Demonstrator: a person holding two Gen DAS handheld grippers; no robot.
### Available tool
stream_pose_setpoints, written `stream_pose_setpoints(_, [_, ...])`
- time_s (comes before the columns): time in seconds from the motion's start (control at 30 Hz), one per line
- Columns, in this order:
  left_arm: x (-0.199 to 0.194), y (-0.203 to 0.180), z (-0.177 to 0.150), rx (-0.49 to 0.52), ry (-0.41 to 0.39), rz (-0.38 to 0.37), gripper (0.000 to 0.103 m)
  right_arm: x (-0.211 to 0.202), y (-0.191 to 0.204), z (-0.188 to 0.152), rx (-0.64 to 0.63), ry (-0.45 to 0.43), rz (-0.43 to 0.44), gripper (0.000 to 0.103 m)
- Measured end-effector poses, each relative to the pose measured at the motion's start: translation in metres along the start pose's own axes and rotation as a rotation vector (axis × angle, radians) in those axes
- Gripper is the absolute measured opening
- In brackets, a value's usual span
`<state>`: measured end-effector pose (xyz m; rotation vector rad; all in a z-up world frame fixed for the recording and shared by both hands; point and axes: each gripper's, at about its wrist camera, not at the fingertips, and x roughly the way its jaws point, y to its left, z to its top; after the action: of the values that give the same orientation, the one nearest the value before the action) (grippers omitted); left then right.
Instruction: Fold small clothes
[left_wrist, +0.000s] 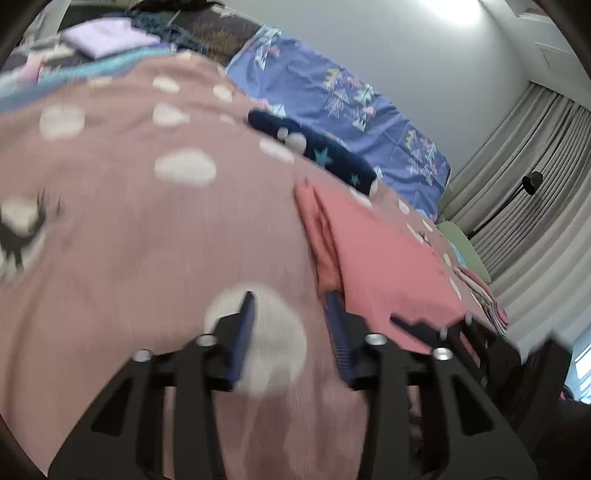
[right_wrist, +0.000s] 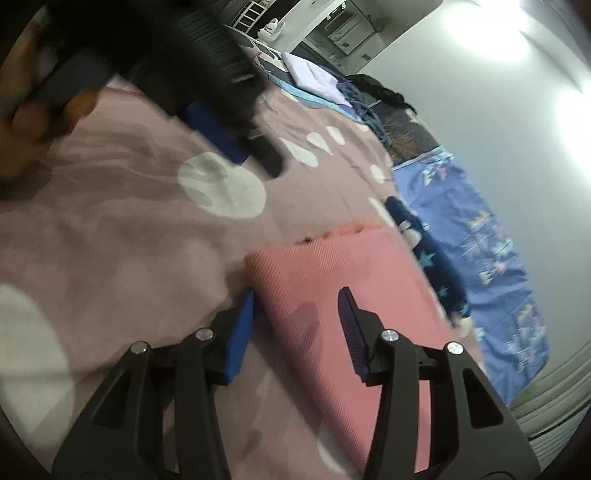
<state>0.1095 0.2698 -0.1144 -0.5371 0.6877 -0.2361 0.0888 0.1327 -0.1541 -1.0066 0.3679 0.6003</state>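
Note:
A coral-pink folded garment (left_wrist: 380, 258) lies flat on the pink cloud-print bedspread (left_wrist: 129, 221). My left gripper (left_wrist: 291, 299) is open and empty, just left of the garment's near edge, its right finger at the folded edge. In the right wrist view the garment (right_wrist: 343, 280) lies ahead, and my right gripper (right_wrist: 297, 295) is open above its near left corner, with nothing between the fingers. The left gripper (right_wrist: 255, 147) shows blurred at the upper left of that view.
A dark navy star-print garment (left_wrist: 317, 151) lies beyond the pink one, also seen in the right wrist view (right_wrist: 432, 254). A blue patterned pillow (left_wrist: 343, 107) sits against the wall. A folded lilac cloth (left_wrist: 107, 37) lies at the far end. Folded clothes (left_wrist: 484, 295) and curtains (left_wrist: 535, 177) are at right.

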Motion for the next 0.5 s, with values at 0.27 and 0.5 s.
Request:
stream_pose_setpoints(0.27, [0.073, -0.023, 0.075, 0.103, 0.089, -0.068, 0.063, 0.024, 0.015, 0.012, -0.062, 0.029, -0.108, 0.014])
stream_pose_setpoints(0.5, [0.162, -0.011, 0.093, -0.057, 0.223, -0.232, 0.047, 0.017, 0.0, 0.017, 0.018, -0.002, -0.09, 0.004])
